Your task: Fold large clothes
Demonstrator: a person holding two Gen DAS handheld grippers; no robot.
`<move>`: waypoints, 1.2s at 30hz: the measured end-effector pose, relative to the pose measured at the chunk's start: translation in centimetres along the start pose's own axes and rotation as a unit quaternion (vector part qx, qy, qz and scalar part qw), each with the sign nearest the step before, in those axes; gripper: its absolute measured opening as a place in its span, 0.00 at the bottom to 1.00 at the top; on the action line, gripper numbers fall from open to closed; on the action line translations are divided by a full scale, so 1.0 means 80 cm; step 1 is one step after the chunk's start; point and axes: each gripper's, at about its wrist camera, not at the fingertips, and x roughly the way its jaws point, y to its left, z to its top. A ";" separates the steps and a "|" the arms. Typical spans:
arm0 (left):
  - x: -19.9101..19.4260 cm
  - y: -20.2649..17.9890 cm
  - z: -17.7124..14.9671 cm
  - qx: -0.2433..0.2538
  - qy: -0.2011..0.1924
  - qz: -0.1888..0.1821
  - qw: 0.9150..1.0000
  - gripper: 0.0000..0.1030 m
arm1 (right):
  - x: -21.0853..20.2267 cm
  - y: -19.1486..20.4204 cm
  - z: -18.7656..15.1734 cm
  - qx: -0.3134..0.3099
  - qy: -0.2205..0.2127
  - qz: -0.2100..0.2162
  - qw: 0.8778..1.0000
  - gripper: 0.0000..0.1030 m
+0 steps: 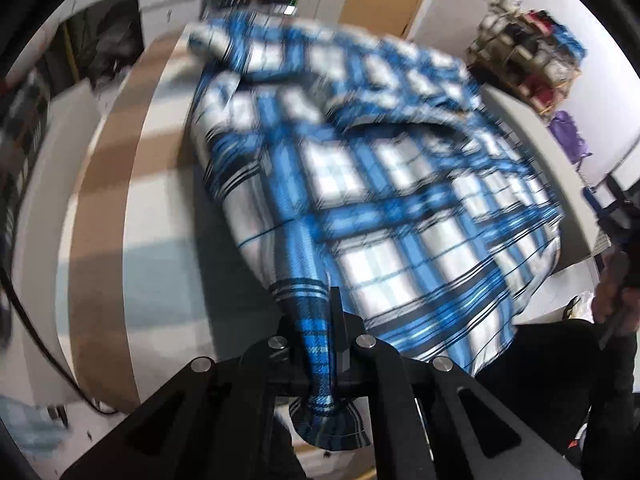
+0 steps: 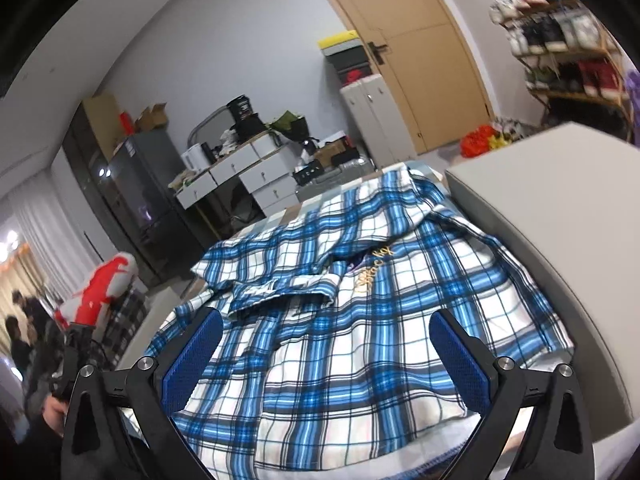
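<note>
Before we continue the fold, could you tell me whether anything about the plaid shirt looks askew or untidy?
Yes. The plaid shirt lies rumpled, one sleeve flopped across its front and the collar area bunched. The left gripper is shut on a twisted corner, pulling the cloth into a rope. The right gripper is open above it.

The left gripper (image 1: 320, 344) points steeply downward, its jaws clamped on a bunched fold of cloth. The right gripper (image 2: 326, 354) tilts gently down, blue pads (image 2: 192, 360) spread wide, gripping nothing.
</note>
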 end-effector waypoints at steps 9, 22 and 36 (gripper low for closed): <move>-0.018 0.007 0.021 0.002 -0.072 -0.099 0.992 0.00 | 0.007 -0.035 0.024 -0.037 0.081 -0.087 0.992 1.00; 0.009 0.051 0.007 -0.063 -0.011 -0.120 0.991 0.00 | 0.062 -0.102 0.020 -0.023 0.291 -0.127 0.948 1.00; 0.015 0.044 0.004 -0.038 0.002 -0.101 0.994 0.00 | 0.069 -0.109 0.009 0.025 0.312 -0.162 0.936 0.92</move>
